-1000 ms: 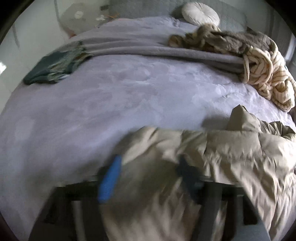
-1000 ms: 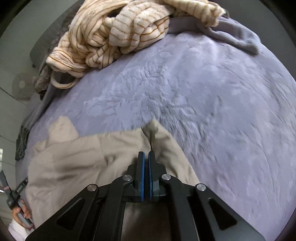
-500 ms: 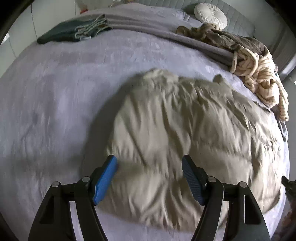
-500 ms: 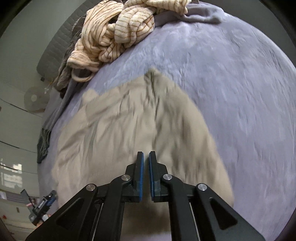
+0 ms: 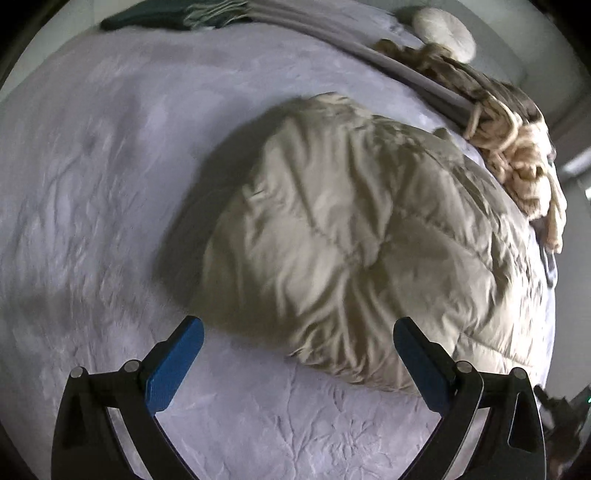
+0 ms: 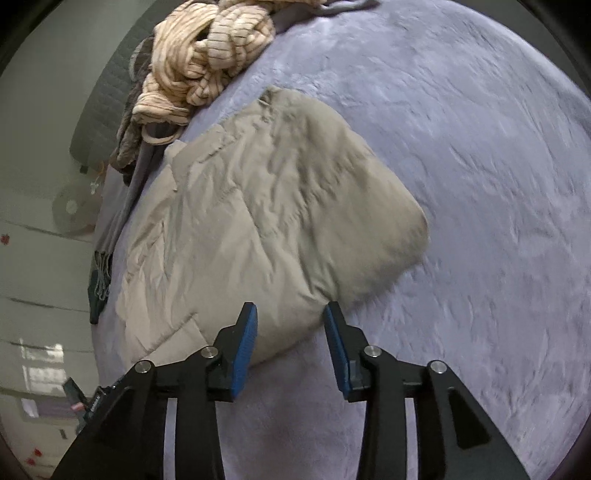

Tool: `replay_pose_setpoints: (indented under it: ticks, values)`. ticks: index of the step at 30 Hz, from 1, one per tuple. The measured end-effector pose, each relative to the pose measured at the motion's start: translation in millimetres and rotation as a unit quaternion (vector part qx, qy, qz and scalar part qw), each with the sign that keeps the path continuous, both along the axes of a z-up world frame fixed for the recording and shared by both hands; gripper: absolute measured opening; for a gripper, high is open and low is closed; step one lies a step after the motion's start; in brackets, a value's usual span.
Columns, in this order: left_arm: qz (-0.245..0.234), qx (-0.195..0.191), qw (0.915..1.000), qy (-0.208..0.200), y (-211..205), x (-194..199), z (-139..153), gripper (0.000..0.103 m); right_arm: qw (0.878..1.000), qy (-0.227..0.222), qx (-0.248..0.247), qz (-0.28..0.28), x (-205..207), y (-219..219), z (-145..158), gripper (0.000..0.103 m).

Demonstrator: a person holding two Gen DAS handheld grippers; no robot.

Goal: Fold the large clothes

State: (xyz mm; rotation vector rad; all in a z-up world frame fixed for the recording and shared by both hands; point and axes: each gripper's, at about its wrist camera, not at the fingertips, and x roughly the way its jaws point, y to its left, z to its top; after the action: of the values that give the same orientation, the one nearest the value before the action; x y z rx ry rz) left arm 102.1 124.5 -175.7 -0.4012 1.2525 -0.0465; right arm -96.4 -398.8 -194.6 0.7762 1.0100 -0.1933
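A beige quilted puffer jacket (image 5: pixel 354 236) lies folded over on the lavender bed cover (image 5: pixel 92 192). My left gripper (image 5: pixel 299 332) hovers over its near edge with the jaws opening wide; the pads do not touch the fabric. In the right wrist view the same jacket (image 6: pixel 266 221) spreads ahead and to the left. My right gripper (image 6: pixel 290 325) is above the jacket's near corner, its jaws opening, with the corner lying loose between the blue pads and not pinched.
A cream striped knit heap (image 6: pixel 207 62) lies at the head of the bed, seen also as the striped heap (image 5: pixel 517 155). A round white cushion (image 5: pixel 443 33) and dark green folded cloth (image 5: pixel 173 16) sit at the far edge. The other gripper (image 6: pixel 85 402) shows at lower left.
Both grippers let go of the jacket and pulled back toward the near side. The left jaws widened further; the right jaws went from shut to open. The jacket now lies flat on the bed.
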Motion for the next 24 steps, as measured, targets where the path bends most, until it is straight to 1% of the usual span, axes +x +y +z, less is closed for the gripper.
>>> replay_pose_setpoints:
  ticks: [1, 2, 3, 4, 6, 7, 9, 10, 11, 13, 15, 17, 21, 24]
  values:
    - [0.006, -0.017, 0.9998, 0.007, 5, -2, -5, 0.103, 1.000, 0.000, 0.010, -0.005, -2, -1, -3, 0.053]
    - [0.006, -0.039, 0.9991, 0.014, 8, -3, -9, 0.103, 1.000, 0.001, 0.017, -0.010, -3, -2, -7, 0.056]
    - [0.006, -0.061, 0.9979, 0.021, 10, -4, -14, 0.103, 1.000, -0.003, 0.025, -0.016, -5, -3, -11, 0.062]
    - [0.011, -0.083, 0.9961, 0.027, 13, -6, -18, 0.103, 0.999, -0.006, 0.031, -0.019, -5, -3, -14, 0.072]
    - [0.019, -0.128, 0.9910, 0.034, 18, -10, -28, 0.103, 0.998, -0.017, 0.053, -0.029, -5, -5, -22, 0.085]
    - [0.025, -0.154, 0.9869, 0.038, 20, -12, -34, 0.103, 0.997, -0.025, 0.071, -0.036, -5, -6, -27, 0.086]
    - [0.039, -0.191, 0.9799, 0.042, 22, -13, -44, 0.103, 0.991, -0.038, 0.118, -0.053, -2, -10, -38, 0.086]
    - [0.042, -0.201, 0.9778, 0.043, 22, -13, -47, 0.103, 0.988, -0.044, 0.136, -0.062, 0, -11, -42, 0.086]
    - [0.047, -0.211, 0.9754, 0.043, 21, -11, -52, 0.103, 0.983, -0.054, 0.158, -0.072, 2, -12, -47, 0.091]
    - [0.050, -0.217, 0.9742, 0.038, 16, -3, -55, 0.103, 0.976, -0.068, 0.192, -0.083, 8, -13, -54, 0.103]
    - [0.046, -0.218, 0.9745, 0.028, 10, 8, -54, 0.103, 0.971, -0.079, 0.211, -0.083, 18, -10, -58, 0.103]
    - [0.041, -0.214, 0.9756, 0.022, 2, 19, -54, 0.103, 0.971, -0.077, 0.212, -0.074, 30, -7, -60, 0.103]
    - [0.047, -0.212, 0.9758, 0.028, -7, 35, -65, 0.103, 0.972, -0.074, 0.216, -0.058, 47, 0, -65, 0.103]
    - [0.057, -0.206, 0.9765, 0.029, -11, 46, -69, 0.103, 0.967, -0.076, 0.234, -0.066, 58, 0, -75, 0.103]
